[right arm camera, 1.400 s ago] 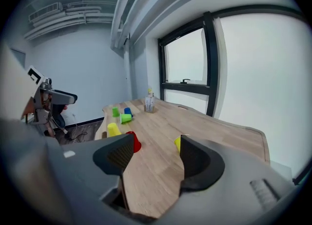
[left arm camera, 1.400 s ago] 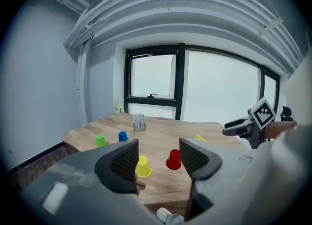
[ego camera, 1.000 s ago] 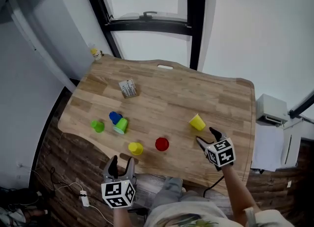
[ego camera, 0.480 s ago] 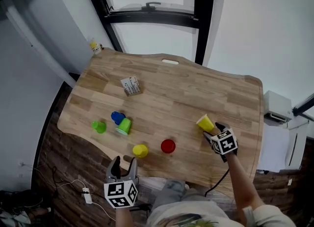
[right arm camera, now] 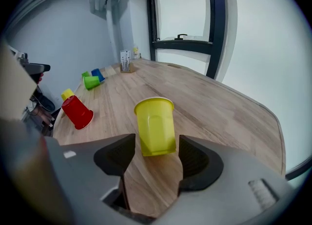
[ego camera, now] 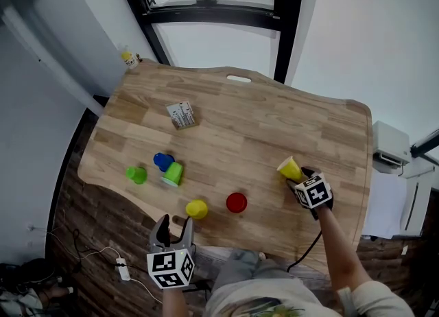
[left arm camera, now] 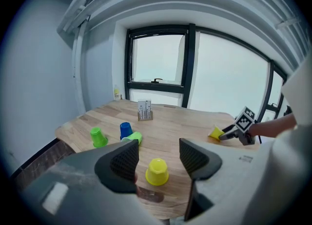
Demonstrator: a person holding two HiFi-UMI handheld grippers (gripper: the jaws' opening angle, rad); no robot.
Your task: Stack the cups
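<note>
Table [ego camera: 274, 120]: left tongs [ego camera: 174, 221] open; right tongs [right arm camera: 155, 146] closing astride yellow cup [right arm camera: 155, 121] (gap hidden overhead).

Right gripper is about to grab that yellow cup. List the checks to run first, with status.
1. Base of the yellow cup sits between the right gripper jaws: ok.
2. Jaws, which have just been closing, press on the cup: not ok, they are not gripping it.
3. Red cup clear of the grasp: ok.
4. Left gripper open and empty: ok. The second yellow cup stands ahead of it.
5. Cup empty inside: cannot tell.
</note>
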